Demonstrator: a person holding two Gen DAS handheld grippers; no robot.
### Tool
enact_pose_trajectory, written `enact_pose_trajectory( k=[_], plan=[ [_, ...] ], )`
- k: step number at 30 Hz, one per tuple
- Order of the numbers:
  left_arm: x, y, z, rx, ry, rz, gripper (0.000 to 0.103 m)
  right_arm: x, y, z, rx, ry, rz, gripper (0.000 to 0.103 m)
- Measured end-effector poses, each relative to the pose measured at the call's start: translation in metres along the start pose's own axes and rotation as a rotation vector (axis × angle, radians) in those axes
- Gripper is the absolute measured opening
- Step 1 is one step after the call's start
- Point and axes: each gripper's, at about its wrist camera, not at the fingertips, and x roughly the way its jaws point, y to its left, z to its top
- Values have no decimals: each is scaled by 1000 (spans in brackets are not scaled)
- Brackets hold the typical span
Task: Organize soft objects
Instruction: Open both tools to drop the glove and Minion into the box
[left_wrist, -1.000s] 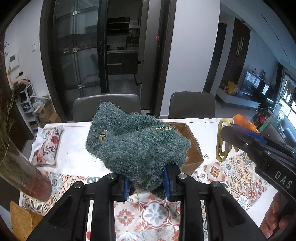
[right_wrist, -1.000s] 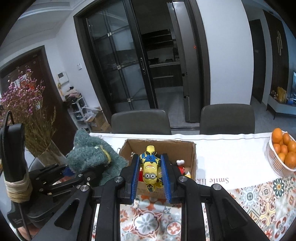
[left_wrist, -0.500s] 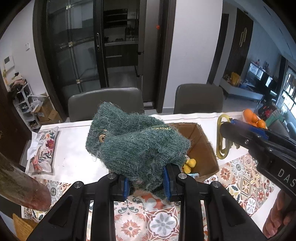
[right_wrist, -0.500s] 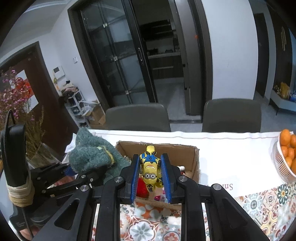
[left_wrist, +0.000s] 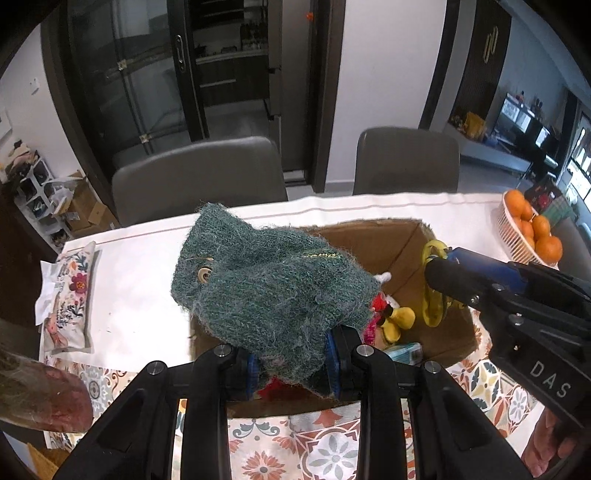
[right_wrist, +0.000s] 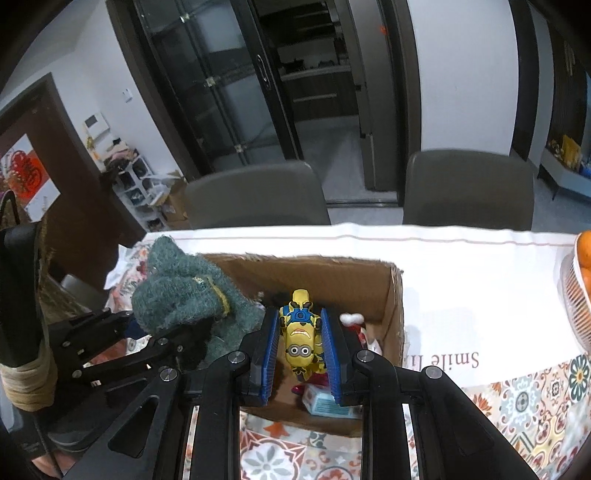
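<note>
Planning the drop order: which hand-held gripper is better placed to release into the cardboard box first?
Right, probably: the right hand-held gripper holds its yellow toy over the cardboard box opening.

Fuzzy knit, raw cardboard and matt black plastic over a printed cloth.

The green knitted toy (left_wrist: 273, 295) is coarse, hairy wool with a pale button and a thread of gold trim; the left gripper (left_wrist: 291, 360) is matt black plastic with bright metal screw heads and ribbed blue rubber pads. At 2 o'clock from the toy, the cardboard box (left_wrist: 373, 240) shows dull brown, rough-torn edges. The yellow figure (right_wrist: 301, 332) in the right gripper (right_wrist: 301, 350) looks like smooth, slightly glossy moulded plastic. The table (right_wrist: 461, 280) wears a smooth white cloth, patterned like tiles toward 6 o'clock. The chairs (left_wrist: 199, 177) look matt grey and leather-like.
</note>
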Motion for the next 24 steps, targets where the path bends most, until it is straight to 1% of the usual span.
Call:
enact_pose_trajectory(
  k=[2,5,6,9,11,15,17,19,24],
  plan=[
    [8,-4,1,10,18,3,30,9,-3,-1,7,18,1,25],
    [17,-8,1,22,35,-3,36,20,-6,-2,7,43,-2,25],
    [18,-8,1,20,38,-6,37,22,-6,-3,7,48,-5,28],
    [21,-8,2,13,50,-3,43,25,-8,-3,7,57,-16,30],
    [22,-7,1,8,61,-8,46,25,-10,-3,9,54,-35,32],
    [11,-3,-4,-4,33,12,50,18,-10,-5,13,40,-57,32],
    [0,-2,-7,-12,11,16,50,11,-8,-7,6,32,-74,32],
    [-9,1,-8,-21,-10,19,52,4,-6,-10,1,21,-85,32],
    [-45,6,-23,-37,-75,54,55,-27,6,-19,-23,-30,-112,32]
  ],
)
